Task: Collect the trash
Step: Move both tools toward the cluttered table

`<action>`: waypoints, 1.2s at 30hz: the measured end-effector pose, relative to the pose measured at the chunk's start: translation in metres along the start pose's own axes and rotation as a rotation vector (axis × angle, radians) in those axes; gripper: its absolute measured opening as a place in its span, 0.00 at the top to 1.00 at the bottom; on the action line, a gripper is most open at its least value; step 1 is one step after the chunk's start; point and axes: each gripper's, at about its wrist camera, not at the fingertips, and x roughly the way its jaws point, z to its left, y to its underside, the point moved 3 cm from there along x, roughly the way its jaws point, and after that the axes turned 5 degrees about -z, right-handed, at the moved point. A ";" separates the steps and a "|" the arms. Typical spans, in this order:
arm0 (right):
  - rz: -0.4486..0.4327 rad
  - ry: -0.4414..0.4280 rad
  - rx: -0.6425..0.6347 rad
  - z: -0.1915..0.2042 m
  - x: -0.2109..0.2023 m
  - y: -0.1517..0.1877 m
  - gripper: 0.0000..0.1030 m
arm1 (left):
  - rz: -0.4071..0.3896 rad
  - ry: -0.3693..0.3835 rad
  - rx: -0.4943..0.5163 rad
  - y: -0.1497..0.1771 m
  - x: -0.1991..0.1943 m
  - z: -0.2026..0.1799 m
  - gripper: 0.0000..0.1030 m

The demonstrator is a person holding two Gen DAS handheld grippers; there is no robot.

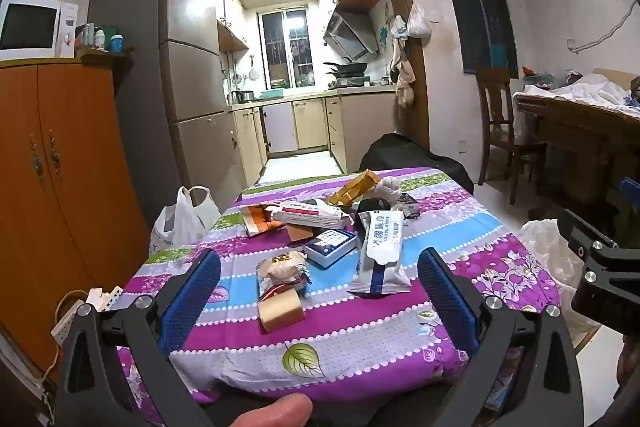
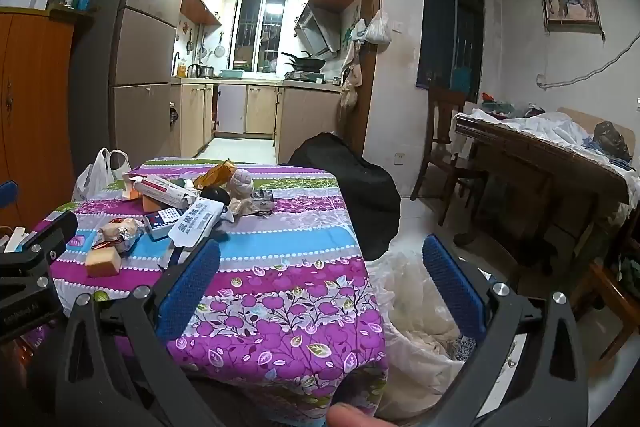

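Note:
Trash lies scattered on a table under a purple flowered cloth (image 1: 360,339). Nearest is a tan block (image 1: 280,309), with a foil-wrapped bun (image 1: 282,269) just behind it. Beyond those lie a white wipes packet (image 1: 382,251), a blue-and-white box (image 1: 330,247), a long red-and-white box (image 1: 308,215), a yellow bag (image 1: 358,187) and crumpled tissue (image 1: 386,187). My left gripper (image 1: 320,254) hovers open at the table's near edge, nothing between its blue pads. My right gripper (image 2: 320,243) is open over the table's right corner, above a clear plastic bag (image 2: 420,307) on the floor.
A white shopping bag (image 1: 184,215) stands at the table's left side and a black bag (image 1: 400,155) behind it. An orange cabinet (image 1: 60,187) and a power strip (image 1: 68,319) are on the left. A wooden chair (image 2: 440,147) and a cluttered wooden table (image 2: 560,163) stand right.

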 end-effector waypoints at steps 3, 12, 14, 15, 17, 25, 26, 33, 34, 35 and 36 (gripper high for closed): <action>0.000 -0.001 -0.001 0.001 0.000 0.000 0.05 | -0.002 -0.003 -0.001 0.000 -0.001 0.001 0.05; 0.001 -0.003 -0.002 0.000 0.001 0.000 0.05 | 0.003 -0.008 0.011 -0.003 0.001 0.006 0.05; 0.004 -0.006 -0.005 0.007 0.002 0.001 0.05 | 0.005 -0.011 0.011 -0.004 0.002 0.008 0.05; 0.005 -0.007 -0.006 0.007 0.002 0.000 0.05 | 0.006 -0.012 0.014 -0.005 0.003 0.009 0.05; 0.006 -0.007 -0.008 0.007 0.004 0.003 0.05 | 0.012 -0.012 0.018 -0.005 0.007 0.011 0.05; 0.013 -0.014 -0.013 0.008 0.005 0.002 0.05 | 0.009 -0.017 0.024 0.003 0.005 0.006 0.05; 0.013 -0.014 -0.013 0.009 0.005 0.002 0.05 | 0.010 -0.019 0.027 0.004 0.005 0.005 0.05; 0.019 -0.017 -0.023 0.014 0.006 0.002 0.05 | 0.057 -0.020 0.053 0.011 0.011 0.008 0.05; 0.020 -0.017 -0.026 0.015 0.007 0.001 0.05 | 0.066 -0.021 0.058 0.013 0.012 0.008 0.05; 0.020 -0.017 -0.028 0.015 0.007 0.001 0.05 | 0.073 -0.021 0.063 0.014 0.012 0.010 0.05; 0.021 -0.017 -0.029 0.016 0.007 0.001 0.05 | 0.083 -0.024 0.069 0.016 0.013 0.011 0.05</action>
